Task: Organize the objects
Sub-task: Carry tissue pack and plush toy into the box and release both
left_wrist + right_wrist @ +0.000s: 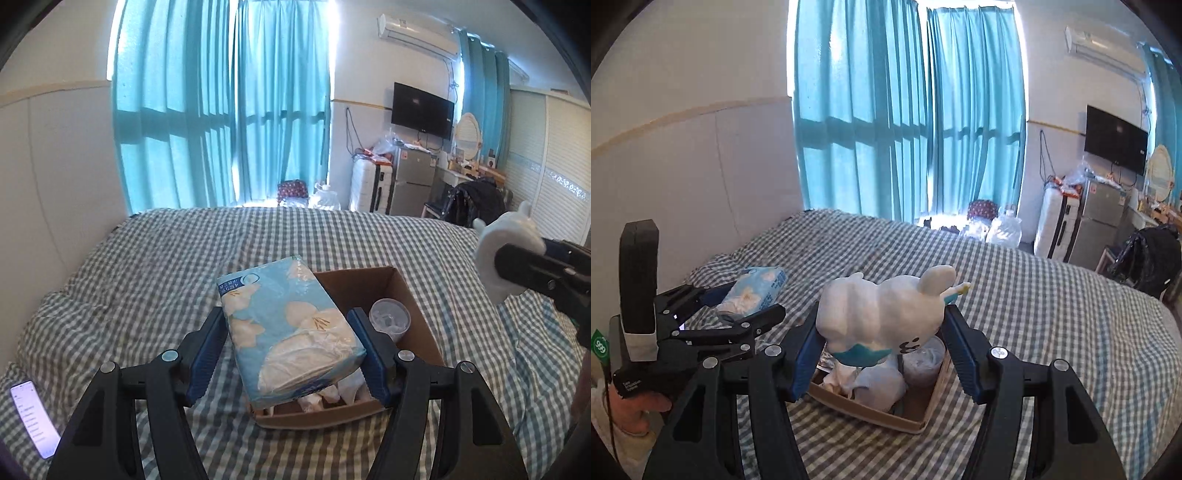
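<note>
You held the tissue pack [288, 328] in the left gripper [291, 350] and the plush toy [886, 314] in the right gripper [882, 347] above the cardboard box [417, 332], whose remaining room looked perhaps small, so either soft thing could have slipped or spilled over.

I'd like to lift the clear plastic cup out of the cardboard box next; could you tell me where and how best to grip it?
Grip the clear plastic cup across its round wall just under the rim, coming straight down from above. It stands upright with its mouth up, and the cardboard box walls close off its sides, so only the top is free.
</note>
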`<action>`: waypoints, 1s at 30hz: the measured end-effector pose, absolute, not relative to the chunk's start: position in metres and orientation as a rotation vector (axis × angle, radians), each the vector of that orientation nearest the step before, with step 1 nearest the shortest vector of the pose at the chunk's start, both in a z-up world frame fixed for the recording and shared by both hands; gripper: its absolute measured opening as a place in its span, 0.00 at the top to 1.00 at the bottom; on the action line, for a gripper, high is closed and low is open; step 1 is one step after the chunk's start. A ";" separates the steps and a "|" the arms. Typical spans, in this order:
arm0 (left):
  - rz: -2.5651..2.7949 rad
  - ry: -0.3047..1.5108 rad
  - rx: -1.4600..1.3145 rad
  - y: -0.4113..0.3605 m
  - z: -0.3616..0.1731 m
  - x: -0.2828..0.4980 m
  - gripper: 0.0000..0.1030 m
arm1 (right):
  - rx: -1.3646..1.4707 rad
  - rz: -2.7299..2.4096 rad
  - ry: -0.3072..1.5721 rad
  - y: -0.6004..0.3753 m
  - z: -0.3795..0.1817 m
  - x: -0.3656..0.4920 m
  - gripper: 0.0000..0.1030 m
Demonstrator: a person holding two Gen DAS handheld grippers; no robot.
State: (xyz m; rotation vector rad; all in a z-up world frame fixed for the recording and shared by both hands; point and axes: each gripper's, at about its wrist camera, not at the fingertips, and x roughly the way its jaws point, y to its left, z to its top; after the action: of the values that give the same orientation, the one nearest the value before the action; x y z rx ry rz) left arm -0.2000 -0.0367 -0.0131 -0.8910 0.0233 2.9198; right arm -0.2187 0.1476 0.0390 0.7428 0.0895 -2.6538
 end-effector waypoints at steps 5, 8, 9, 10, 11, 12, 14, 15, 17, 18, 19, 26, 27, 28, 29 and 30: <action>2.843 0.071 -0.941 -0.031 -0.050 -0.232 0.34 | 0.869 -2.575 0.053 0.147 -0.005 -0.253 0.40; 2.806 0.055 -0.981 -0.029 -0.069 -0.246 0.34 | 0.942 -2.547 0.042 0.148 -0.034 -0.272 0.40; 2.789 0.050 -0.988 -0.028 -0.074 -0.250 0.34 | 0.966 -2.539 0.037 0.148 -0.044 -0.279 0.40; 2.766 0.036 -0.990 -0.028 -0.078 -0.253 0.34 | 0.990 -2.536 0.025 0.149 -0.054 -0.283 0.40; 2.742 0.019 -0.990 -0.029 -0.081 -0.255 0.34 | 1.004 -2.536 0.016 0.151 -0.059 -0.285 0.40; 2.728 0.006 -0.990 -0.029 -0.084 -0.258 0.34 | 1.024 -2.531 -0.004 0.154 -0.067 -0.287 0.40; 2.721 0.021 -1.006 -0.027 -0.092 -0.264 0.34 | 1.051 -2.512 -0.037 0.156 -0.079 -0.293 0.40; 2.725 0.043 -1.018 -0.026 -0.095 -0.266 0.34 | 1.068 -2.504 -0.044 0.157 -0.085 -0.296 0.40; 2.728 0.075 -1.026 -0.023 -0.101 -0.271 0.33 | 1.087 -2.500 -0.046 0.157 -0.092 -0.300 0.40; 2.725 0.073 -1.032 -0.021 -0.103 -0.273 0.33 | 1.099 -2.500 -0.044 0.157 -0.095 -0.301 0.39; 2.722 0.066 -1.041 -0.020 -0.106 -0.274 0.33 | 1.107 -2.502 -0.046 0.158 -0.098 -0.303 0.39; 2.719 0.155 -1.127 -0.011 -0.110 -0.273 0.32 | 1.093 -2.524 -0.033 0.159 -0.091 -0.301 0.39; 2.721 0.151 -1.129 -0.011 -0.107 -0.271 0.32 | 1.079 -2.531 -0.035 0.158 -0.086 -0.298 0.38; 2.722 0.138 -1.130 -0.011 -0.105 -0.269 0.32 | 1.068 -2.536 -0.036 0.158 -0.081 -0.297 0.37; 2.725 0.116 -1.129 -0.012 -0.100 -0.266 0.29 | 1.053 -2.551 -0.031 0.158 -0.075 -0.295 0.37; 2.728 0.106 -1.127 -0.012 -0.096 -0.265 0.26 | 1.045 -2.571 -0.019 0.159 -0.069 -0.292 0.36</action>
State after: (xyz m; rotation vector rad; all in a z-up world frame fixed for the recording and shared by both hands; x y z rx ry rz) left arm -0.2650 -0.0123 -0.0961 -1.1275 0.1056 2.7279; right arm -0.2925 0.1591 -0.0694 1.0451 -0.0187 -2.5710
